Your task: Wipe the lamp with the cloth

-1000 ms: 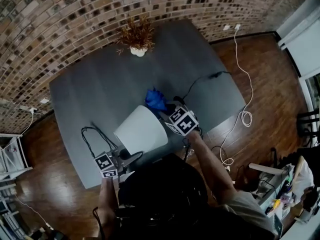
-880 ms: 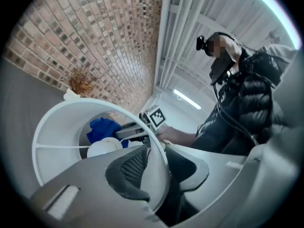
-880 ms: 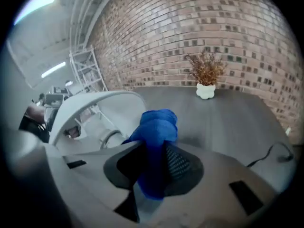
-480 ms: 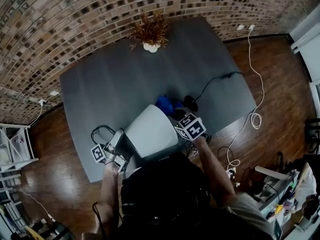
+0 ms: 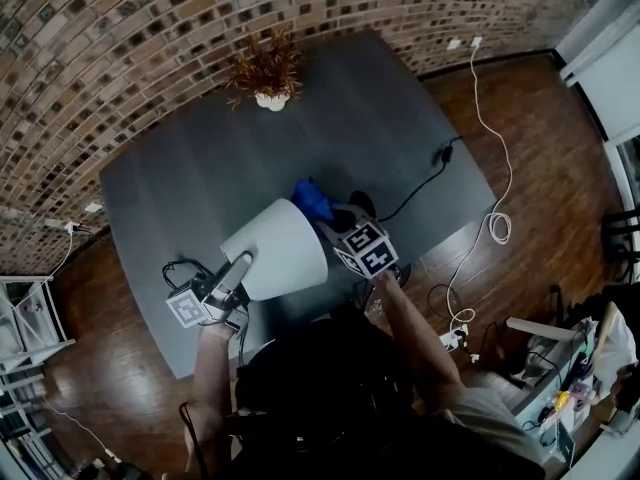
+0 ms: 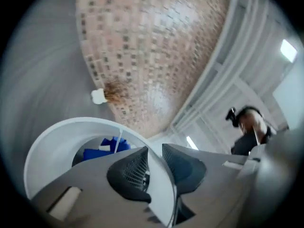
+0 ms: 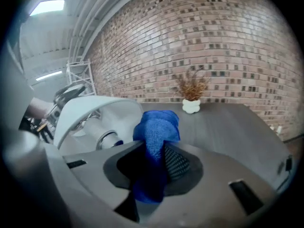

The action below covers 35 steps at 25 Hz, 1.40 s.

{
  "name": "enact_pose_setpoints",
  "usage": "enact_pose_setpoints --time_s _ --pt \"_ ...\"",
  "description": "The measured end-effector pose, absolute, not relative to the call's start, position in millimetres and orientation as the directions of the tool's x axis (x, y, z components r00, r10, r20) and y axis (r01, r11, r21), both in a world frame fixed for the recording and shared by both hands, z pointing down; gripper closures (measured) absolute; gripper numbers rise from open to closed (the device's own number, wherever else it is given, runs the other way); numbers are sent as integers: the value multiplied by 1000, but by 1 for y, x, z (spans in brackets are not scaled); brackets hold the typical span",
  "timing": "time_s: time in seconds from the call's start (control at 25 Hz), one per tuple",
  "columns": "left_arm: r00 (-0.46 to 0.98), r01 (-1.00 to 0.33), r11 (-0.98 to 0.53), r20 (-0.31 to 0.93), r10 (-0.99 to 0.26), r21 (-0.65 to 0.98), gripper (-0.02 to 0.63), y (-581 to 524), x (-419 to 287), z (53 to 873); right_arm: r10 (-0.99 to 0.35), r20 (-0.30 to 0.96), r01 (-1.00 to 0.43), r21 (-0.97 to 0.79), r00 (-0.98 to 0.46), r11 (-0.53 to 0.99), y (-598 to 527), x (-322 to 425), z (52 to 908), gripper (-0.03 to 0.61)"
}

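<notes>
Lamp [image 5: 275, 250]: lies tilted on the grey worktop [image 5: 200, 168], near its front edge, with the wide mouth of the shade turned toward the person's left.
Shade [image 6: 47, 146]: white. Its rim wall runs between the left jaws, a handy place to steady or turn the lamp.
Left tongs [image 6: 154, 151]: the jaws have just been closing and now pinch the shade rim, one pad inside and one outside.
Right tongs [image 7: 159, 158]: clamped on a bunched blue cloth [image 7: 156, 127], which sticks out past the tips as a wiping pad.
Cloth position: at the lamp's far side, beside the narrow end of the shade. Whether it touches the lamp can't be told.
Step, judged: the left braces the lamp so the right can wipe.
Risk, judged: the thin shade may dent or slip under a hard pinch.
</notes>
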<state>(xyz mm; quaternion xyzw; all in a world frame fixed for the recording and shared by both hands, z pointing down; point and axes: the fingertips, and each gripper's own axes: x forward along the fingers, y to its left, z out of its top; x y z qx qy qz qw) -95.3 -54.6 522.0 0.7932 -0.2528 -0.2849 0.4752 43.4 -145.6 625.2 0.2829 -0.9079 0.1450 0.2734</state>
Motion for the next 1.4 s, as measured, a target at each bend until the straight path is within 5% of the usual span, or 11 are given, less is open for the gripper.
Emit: enact_pose_setpoints --time_s 0.12,0.2,0.52,0.72,0.92,1.16,1.24,1.4 --pt "808 -320 -573 -98 -581 754 583 -39 -83 532 -625 537 -782 -113 -566 613 -189 102 590 483" --pt "811 -314 -581 -105 -575 751 588 -32 -88 541 -681 528 -831 -89 -507 550 -201 130 573 483" --pt "808 -315 -569 -99 -580 760 591 -26 -87 542 -343 548 -566 -311 -763 764 -123 13 626 483" --pt "814 -314 -563 -89 -574 764 594 -29 -81 541 -525 644 -751 -119 -556 650 -165 89 642 483" --pt "817 -323 -561 -76 -572 762 594 -25 -80 543 -487 688 -682 -15 -537 731 -162 104 654 483" --pt "822 -352 -584 -56 -566 732 594 -24 -73 542 -706 690 -774 356 -159 523 -202 210 624 483" --pt "839 -382 -629 -31 -544 677 594 -17 -70 544 -722 662 -823 285 -201 491 -206 215 601 483" --pt "877 -408 -723 19 -481 557 595 -1 -66 550 -542 643 -699 15 -541 715 -178 126 585 483"
